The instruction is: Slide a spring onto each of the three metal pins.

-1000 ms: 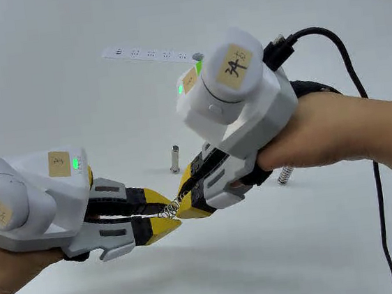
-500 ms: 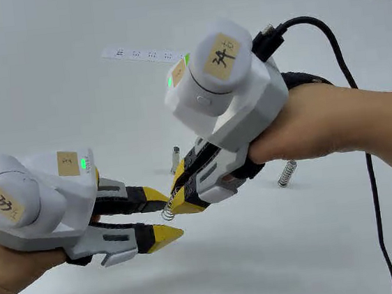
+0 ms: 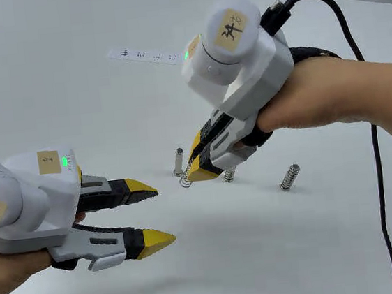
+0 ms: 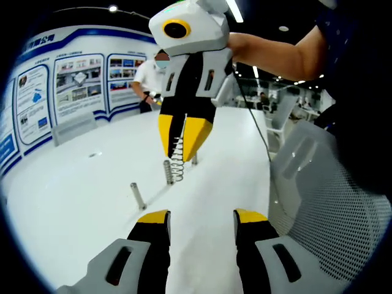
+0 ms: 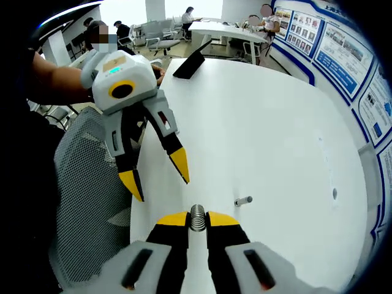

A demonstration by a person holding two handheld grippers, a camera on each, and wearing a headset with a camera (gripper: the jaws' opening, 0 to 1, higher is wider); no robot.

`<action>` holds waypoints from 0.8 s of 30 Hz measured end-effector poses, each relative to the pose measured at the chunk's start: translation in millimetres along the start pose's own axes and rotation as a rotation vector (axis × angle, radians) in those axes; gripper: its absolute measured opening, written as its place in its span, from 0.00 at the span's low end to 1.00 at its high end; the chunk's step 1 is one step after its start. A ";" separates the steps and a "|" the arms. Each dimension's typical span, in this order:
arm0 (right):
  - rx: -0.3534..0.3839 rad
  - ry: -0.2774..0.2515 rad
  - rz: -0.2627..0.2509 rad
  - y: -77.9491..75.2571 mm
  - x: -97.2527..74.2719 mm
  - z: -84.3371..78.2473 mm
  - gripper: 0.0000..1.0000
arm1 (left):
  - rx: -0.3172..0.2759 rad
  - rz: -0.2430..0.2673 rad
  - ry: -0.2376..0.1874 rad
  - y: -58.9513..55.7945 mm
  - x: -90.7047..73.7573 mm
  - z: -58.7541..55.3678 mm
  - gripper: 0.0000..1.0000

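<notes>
Handover is done: the spring [image 3: 185, 180] is now held by the right gripper [image 3: 197, 173] alone, fingers clenched on its end. The left gripper [image 3: 151, 215] is withdrawn to the near left, fingers released. The spring is carried just beside a bare pin [image 3: 178, 160]; threading is judged next.

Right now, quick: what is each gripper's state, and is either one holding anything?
Left gripper: open, holding nothing.
Right gripper: closed on a spring.
</notes>
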State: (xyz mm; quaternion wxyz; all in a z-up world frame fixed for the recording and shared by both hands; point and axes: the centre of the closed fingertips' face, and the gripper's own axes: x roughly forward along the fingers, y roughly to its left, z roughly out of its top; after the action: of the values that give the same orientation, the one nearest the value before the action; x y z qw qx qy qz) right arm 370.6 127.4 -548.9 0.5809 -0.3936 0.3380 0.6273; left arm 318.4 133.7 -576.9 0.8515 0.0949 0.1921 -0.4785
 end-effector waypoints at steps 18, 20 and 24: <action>-0.026 0.083 -0.092 -56.5 12.3 2.9 0.12 | -0.018 0.028 -0.013 1.6 -3.8 1.3 0.51; -0.032 0.096 -0.098 -61.5 16.4 2.6 0.12 | -0.021 0.029 -0.014 1.3 -4.3 1.0 0.52; -0.031 0.103 -0.095 -64.4 22.2 4.8 0.12 | -0.028 0.033 -0.014 1.3 -4.5 0.5 0.55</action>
State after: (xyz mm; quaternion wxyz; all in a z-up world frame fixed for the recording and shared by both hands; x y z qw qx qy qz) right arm 433.8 148.1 -564.3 0.5854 -0.4500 0.3388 0.5832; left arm 317.5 137.7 -574.6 0.8619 0.0827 0.1914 -0.4623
